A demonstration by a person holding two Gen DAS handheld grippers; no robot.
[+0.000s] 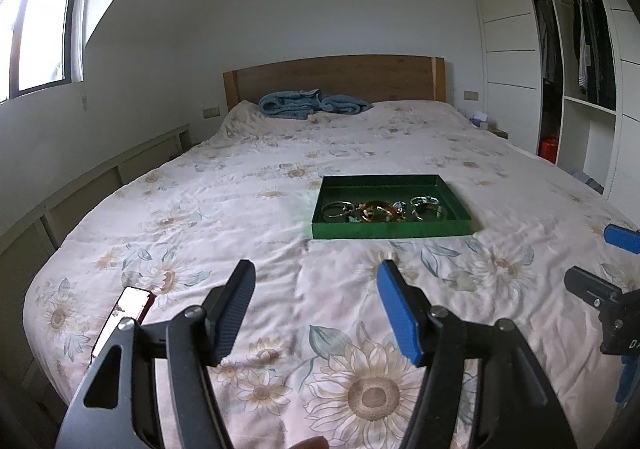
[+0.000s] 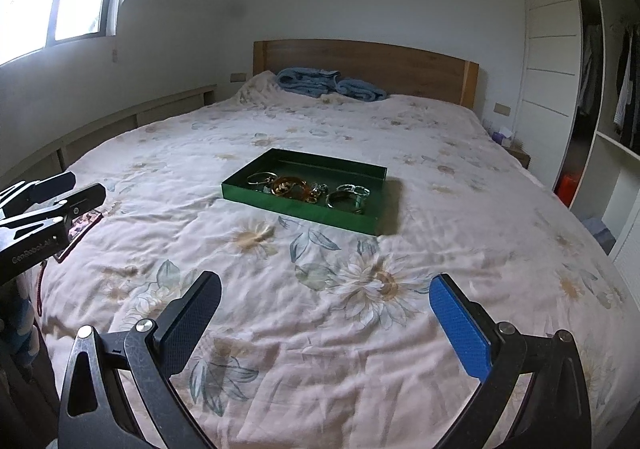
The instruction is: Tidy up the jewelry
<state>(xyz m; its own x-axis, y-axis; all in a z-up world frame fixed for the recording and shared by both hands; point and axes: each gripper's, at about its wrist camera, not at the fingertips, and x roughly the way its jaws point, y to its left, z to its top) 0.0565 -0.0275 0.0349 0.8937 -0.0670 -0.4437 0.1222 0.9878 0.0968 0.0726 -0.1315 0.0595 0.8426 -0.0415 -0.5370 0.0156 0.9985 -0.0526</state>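
Note:
A flat green tray [image 1: 390,229] lies on the bed; it also shows in the right wrist view [image 2: 296,207]. In it lie several pieces of jewelry: silver bangles [image 1: 336,209], an amber bangle [image 1: 376,209] and more silver rings [image 1: 426,205]. The amber bangle [image 2: 288,185] and silver bangles [image 2: 348,197] show in the right wrist view too. My left gripper [image 1: 316,281] is open and empty, held above the bedspread short of the tray. My right gripper [image 2: 326,297] is open and empty, also short of the tray. Each gripper shows at the edge of the other's view [image 1: 608,269] [image 2: 60,193].
The bed has a floral bedspread [image 1: 240,209] and a wooden headboard [image 1: 336,81]. A blue blanket [image 1: 312,105] lies near the headboard. A red-cased phone [image 1: 124,313] lies at the bed's near left. An open wardrobe [image 1: 576,69] stands at the right. A window [image 1: 36,29] is at left.

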